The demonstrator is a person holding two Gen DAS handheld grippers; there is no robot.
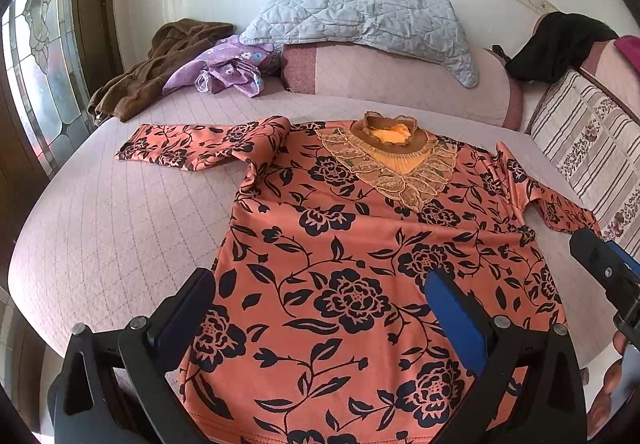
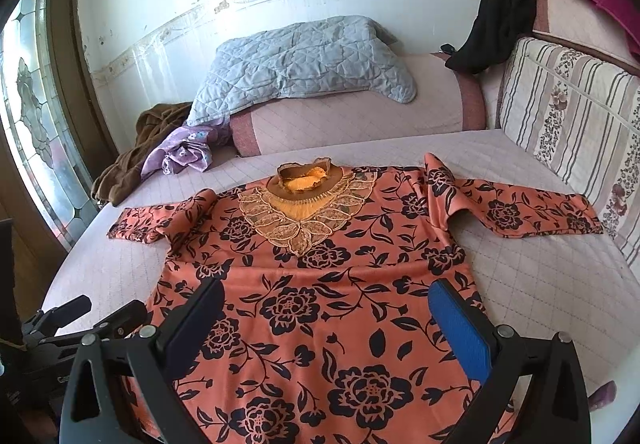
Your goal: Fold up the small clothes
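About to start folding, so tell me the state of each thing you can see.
orange floral top: spread flat, front up, sleeves out, unfolded
left gripper: open, above the hem
right gripper: open, above the top
grey quilt: loosely draped over the bolster
purple garment: crumpled
brown garment: heaped

An orange top (image 1: pixel 360 264) with big black flowers and leaves lies flat on the bed (image 1: pixel 120 228), front side up. It is spread out, not folded. Its neck end points to the far side of the bed and its bottom edge is close to the cameras. The high collar (image 2: pixel 306 175) is brown with a frilly edge, yellow inside, and stands up a little. Under it sits a gold lace piece (image 2: pixel 298 217) shaped like leaves. Both long sleeves stick out to the sides. The cloth is bunched and wrinkled at both shoulders.
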